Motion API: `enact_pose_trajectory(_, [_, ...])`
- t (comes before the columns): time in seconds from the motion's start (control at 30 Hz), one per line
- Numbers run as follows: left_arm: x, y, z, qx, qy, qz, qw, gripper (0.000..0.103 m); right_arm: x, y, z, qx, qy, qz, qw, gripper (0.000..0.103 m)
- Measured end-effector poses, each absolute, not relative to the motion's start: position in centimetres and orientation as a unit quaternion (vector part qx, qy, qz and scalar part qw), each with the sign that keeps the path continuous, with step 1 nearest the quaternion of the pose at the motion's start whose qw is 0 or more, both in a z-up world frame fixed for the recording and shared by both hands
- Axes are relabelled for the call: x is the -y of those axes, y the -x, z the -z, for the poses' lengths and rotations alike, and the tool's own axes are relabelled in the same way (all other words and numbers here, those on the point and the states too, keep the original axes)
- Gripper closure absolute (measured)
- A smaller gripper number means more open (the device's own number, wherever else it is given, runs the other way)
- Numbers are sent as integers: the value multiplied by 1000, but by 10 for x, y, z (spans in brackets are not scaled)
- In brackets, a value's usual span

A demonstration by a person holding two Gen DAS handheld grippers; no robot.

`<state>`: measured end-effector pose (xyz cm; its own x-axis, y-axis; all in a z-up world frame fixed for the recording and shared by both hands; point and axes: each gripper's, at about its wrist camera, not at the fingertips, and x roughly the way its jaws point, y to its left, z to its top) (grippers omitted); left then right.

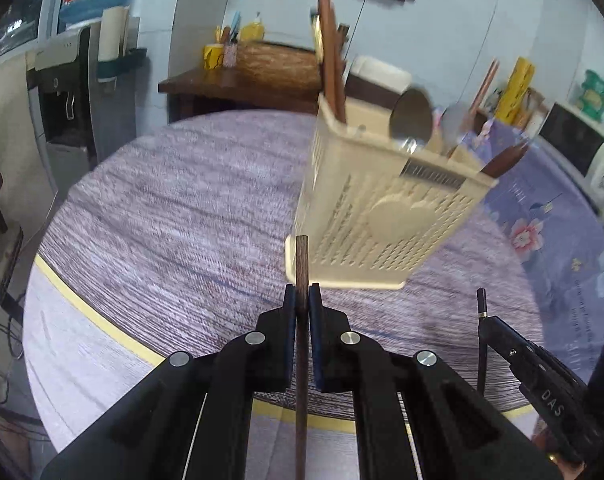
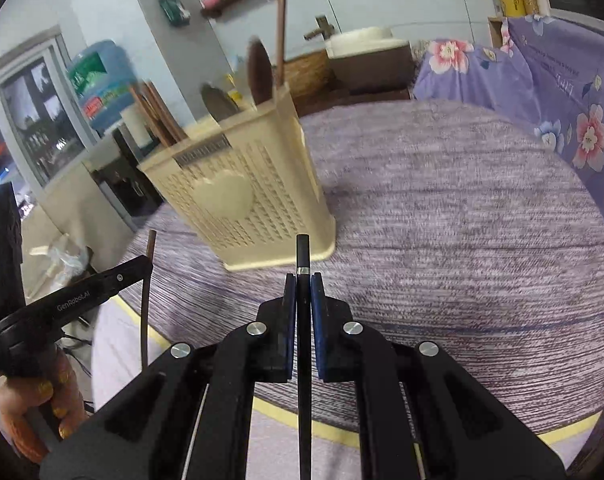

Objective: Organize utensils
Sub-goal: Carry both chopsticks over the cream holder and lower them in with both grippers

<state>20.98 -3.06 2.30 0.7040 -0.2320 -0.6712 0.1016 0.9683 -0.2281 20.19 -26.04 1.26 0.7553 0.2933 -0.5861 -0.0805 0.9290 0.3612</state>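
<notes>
A cream perforated utensil holder (image 1: 376, 216) (image 2: 246, 204) stands on the round table, holding wooden chopsticks (image 1: 331, 64), spoons (image 1: 412, 118) and a wooden scoop (image 2: 260, 72). My left gripper (image 1: 302, 292) is shut on a brown wooden chopstick (image 1: 301, 264), lifted above the table just in front of the holder's near corner. My right gripper (image 2: 303, 280) is shut on a black chopstick (image 2: 303, 252) with a silver band, also raised near the holder's base. Each gripper shows in the other's view: the right one (image 1: 482, 312) at lower right, the left one (image 2: 148, 260) at lower left, held by a hand (image 2: 42, 400).
The round table (image 1: 174, 216) (image 2: 462, 220) wears a purple woven cloth with a yellow band near its rim. A floral purple cover (image 2: 562, 92) lies to the right, a microwave (image 1: 582, 148) beyond it. A water dispenser (image 1: 74, 92) and a wooden side table (image 1: 238, 80) stand behind.
</notes>
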Motion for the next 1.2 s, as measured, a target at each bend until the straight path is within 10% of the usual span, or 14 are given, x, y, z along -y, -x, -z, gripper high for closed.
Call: enact_pose_trajectory(1.2, [12,-169,-121,-245,80,149,955,95,245,-166,-129,-207,-99,-128,965,95])
